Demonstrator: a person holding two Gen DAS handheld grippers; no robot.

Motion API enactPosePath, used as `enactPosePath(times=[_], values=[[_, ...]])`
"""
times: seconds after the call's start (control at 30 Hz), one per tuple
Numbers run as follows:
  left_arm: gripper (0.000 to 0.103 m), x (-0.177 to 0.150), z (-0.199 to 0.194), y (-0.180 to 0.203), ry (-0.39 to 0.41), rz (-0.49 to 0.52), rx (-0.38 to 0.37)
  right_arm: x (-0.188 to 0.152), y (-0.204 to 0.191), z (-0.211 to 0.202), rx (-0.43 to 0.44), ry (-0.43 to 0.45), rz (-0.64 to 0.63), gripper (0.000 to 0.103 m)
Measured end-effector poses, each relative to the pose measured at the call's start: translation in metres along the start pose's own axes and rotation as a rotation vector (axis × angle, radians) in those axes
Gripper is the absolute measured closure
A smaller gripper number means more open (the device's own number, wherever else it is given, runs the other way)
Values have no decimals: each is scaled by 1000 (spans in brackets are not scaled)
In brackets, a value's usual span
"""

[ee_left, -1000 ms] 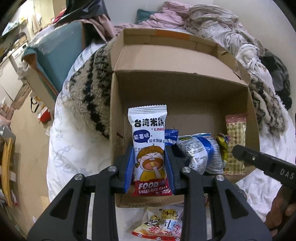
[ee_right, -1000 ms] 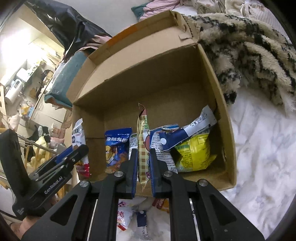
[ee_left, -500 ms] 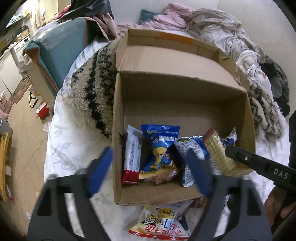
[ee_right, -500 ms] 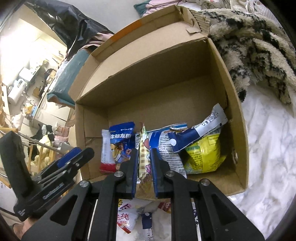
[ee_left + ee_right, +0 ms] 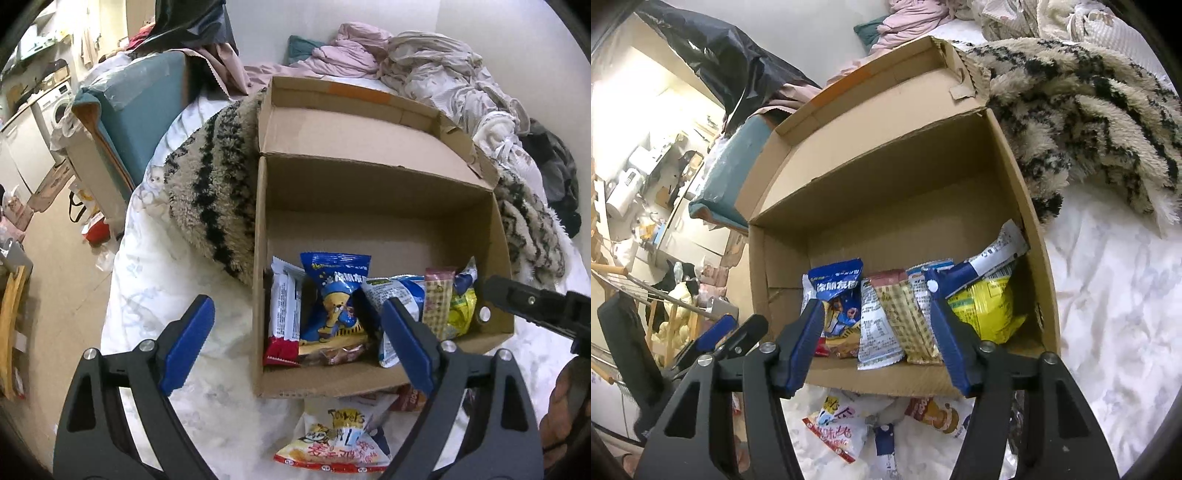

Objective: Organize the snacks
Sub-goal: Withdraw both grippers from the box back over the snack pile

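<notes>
The left gripper [image 5: 299, 332] stands wide apart with nothing between its blue pads. At its twelve o'clock, the cardboard box [image 5: 260, 258] holds the snack packets [image 5: 332, 302] upright in a row along its near wall. The right gripper [image 5: 877, 328] has just been opening, its pads clear of the checked wafer packet [image 5: 905, 317] between them.

Brown box [image 5: 373, 384], blue packet [image 5: 332, 295] (blanket [image 5: 214, 184] beige-and-black striped)
</notes>
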State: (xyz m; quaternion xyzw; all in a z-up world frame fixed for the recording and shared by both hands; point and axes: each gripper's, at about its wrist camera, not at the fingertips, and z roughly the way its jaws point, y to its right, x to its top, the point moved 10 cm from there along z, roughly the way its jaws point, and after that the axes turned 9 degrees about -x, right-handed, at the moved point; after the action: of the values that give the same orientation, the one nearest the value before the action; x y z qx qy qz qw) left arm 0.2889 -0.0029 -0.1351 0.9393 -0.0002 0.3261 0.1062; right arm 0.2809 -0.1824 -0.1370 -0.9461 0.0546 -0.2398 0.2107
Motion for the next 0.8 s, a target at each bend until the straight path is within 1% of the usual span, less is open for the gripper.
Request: enactPosePath(times=[0.07, 0.2, 0.33, 0.4, 0.53, 0.67, 0.8], values=[[13, 0, -6, -2, 7, -12, 0, -3, -2, -5, -4, -1, -8, 41], [13, -5, -13, -8, -16, -44, -5, -10, -9, -17, -1, -2, -28, 41], [12, -22, -21, -19, -44, -109, -18, -19, -17, -27, 0, 5, -71, 41], [10, -31, -23, -20, -63, -123, -26, -27, -16, -31, -9, 2, -80, 41], [5, -42, -36, -20, -60, -122, -23, -41, -13, -42, -7, -1, -65, 41], [4, -54, -50, -18, -60, -128, -26, -51, -8, -52, -13, 1, -41, 41], [4, -69, -61, -19, -65, -115, -13, -67, 2, -60, -29, -10, -11, 41]])
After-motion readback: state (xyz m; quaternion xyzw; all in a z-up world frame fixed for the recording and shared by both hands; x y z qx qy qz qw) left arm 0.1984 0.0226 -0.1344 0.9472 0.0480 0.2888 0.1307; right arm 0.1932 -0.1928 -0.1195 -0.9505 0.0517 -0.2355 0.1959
